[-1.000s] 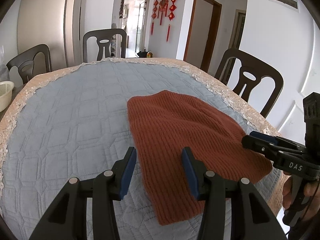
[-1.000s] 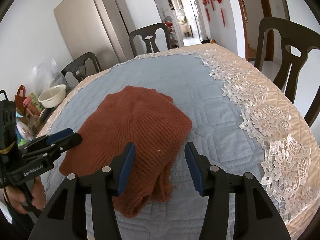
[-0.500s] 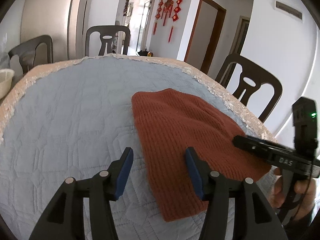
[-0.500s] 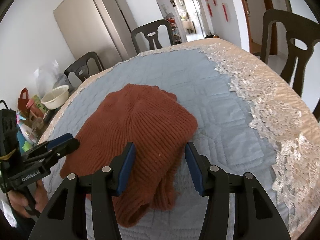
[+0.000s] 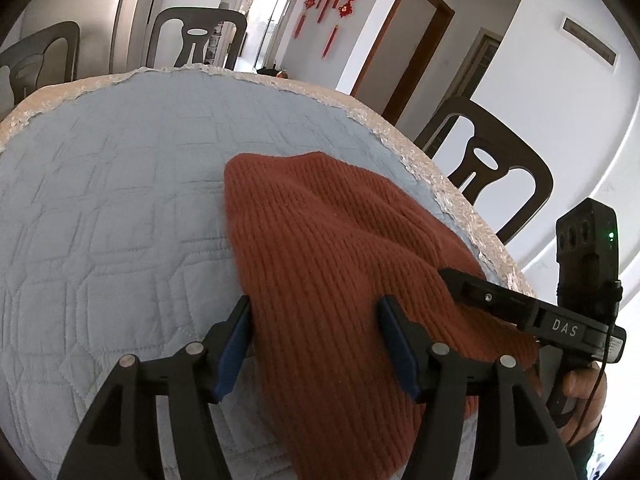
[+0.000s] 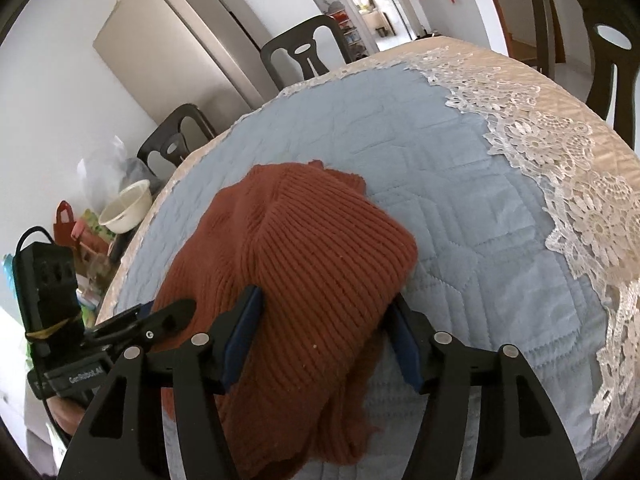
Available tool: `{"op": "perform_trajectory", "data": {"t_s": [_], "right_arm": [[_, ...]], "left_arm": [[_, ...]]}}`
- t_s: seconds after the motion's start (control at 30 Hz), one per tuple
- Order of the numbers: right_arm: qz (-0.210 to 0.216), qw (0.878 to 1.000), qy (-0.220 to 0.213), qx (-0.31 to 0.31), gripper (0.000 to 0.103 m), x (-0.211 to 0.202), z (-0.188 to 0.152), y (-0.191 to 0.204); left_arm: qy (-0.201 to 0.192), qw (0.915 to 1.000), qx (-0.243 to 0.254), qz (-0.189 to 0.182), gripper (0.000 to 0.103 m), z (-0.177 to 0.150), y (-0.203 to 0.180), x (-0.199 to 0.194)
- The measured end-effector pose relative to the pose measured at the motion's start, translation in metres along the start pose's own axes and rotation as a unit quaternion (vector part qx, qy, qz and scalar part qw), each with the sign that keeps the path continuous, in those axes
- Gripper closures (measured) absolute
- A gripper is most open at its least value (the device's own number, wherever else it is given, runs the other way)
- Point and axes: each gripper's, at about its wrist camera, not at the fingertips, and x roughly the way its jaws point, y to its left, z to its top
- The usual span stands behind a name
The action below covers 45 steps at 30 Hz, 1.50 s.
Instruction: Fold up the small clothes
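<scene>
A rust-red ribbed knit garment (image 5: 320, 248) lies folded on the blue quilted tablecloth (image 5: 120, 200); it also shows in the right wrist view (image 6: 312, 264). My left gripper (image 5: 316, 320) is open, its jaws standing either side of the garment's near edge. My right gripper (image 6: 324, 316) is open, its jaws straddling the garment's near right part. The right gripper (image 5: 452, 280) shows in the left wrist view over the garment's right edge. The left gripper (image 6: 180, 312) shows in the right wrist view at the garment's left edge.
The round table has a lace border (image 6: 580, 184). Dark chairs (image 5: 492, 168) stand around it. A white bowl (image 6: 126, 212) and clutter sit off the table's left. A fridge (image 6: 188, 48) stands behind.
Both grippers have moved forward and down onto the garment; their open jaws now straddle its near edge. The garment itself has hardly moved.
</scene>
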Motion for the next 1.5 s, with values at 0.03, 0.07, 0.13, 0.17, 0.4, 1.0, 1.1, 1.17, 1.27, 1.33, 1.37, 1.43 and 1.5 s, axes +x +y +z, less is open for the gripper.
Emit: {"op": "perform_trajectory", "data": {"t_s": [0.03, 0.07, 0.13, 0.17, 0.4, 1.0, 1.1, 1.17, 1.27, 1.33, 1.37, 1.43, 1.5], "right_arm": [[0.006, 1.0, 0.003, 0.001, 0.05, 0.001, 0.0, 0.0], [0.017, 1.0, 0.007, 0.004, 0.061, 0.002, 0.0, 0.0], [0.032, 0.999, 0.014, 0.004, 0.068, 0.004, 0.002, 0.002], [0.032, 0.999, 0.013, 0.0, 0.071, 0.003, 0.002, 0.004], [0.097, 0.995, 0.003, -0.022, 0.072, 0.004, 0.023, 0.049], [0.077, 0.989, -0.002, -0.127, 0.064, 0.031, 0.021, 0.126], [0.054, 0.986, 0.001, -0.16, 0.064, 0.024, 0.003, 0.132], [0.03, 0.982, 0.003, -0.184, 0.063, 0.025, -0.01, 0.135], [0.004, 0.977, 0.011, -0.213, 0.06, 0.033, -0.024, 0.137], [-0.009, 0.973, 0.019, -0.229, 0.059, 0.041, -0.032, 0.137], [-0.023, 0.97, 0.026, -0.239, 0.059, 0.048, -0.035, 0.138], [-0.045, 0.967, 0.035, -0.249, 0.058, 0.055, -0.041, 0.138], [-0.054, 0.964, 0.051, -0.254, 0.058, 0.062, -0.043, 0.137]], "left_arm": [[-0.002, 1.0, 0.004, 0.001, 0.042, 0.0, -0.001, -0.001], [-0.006, 0.9999, 0.011, 0.001, 0.051, -0.001, -0.004, -0.002], [-0.013, 0.9996, 0.026, 0.005, 0.061, -0.001, -0.009, -0.008], [-0.016, 0.9994, 0.031, 0.004, 0.065, 0.0, -0.01, -0.012], [-0.068, 0.9974, 0.025, 0.0, 0.068, 0.022, 0.022, -0.064], [-0.076, 0.9835, -0.024, 0.162, 0.065, -0.015, 0.106, -0.107], [-0.068, 0.9803, -0.007, 0.185, 0.065, -0.034, 0.098, -0.112], [-0.064, 0.9783, -0.001, 0.197, 0.064, -0.042, 0.098, -0.115], [-0.051, 0.9731, 0.011, 0.224, 0.064, -0.049, 0.098, -0.109], [-0.036, 0.9713, 0.006, 0.235, 0.064, -0.051, 0.104, -0.102], [-0.03, 0.9711, 0.001, 0.237, 0.064, -0.052, 0.106, -0.099], [-0.023, 0.9714, -0.006, 0.236, 0.064, -0.055, 0.109, -0.097], [-0.025, 0.9709, -0.008, 0.238, 0.062, -0.056, 0.109, -0.098]]}}
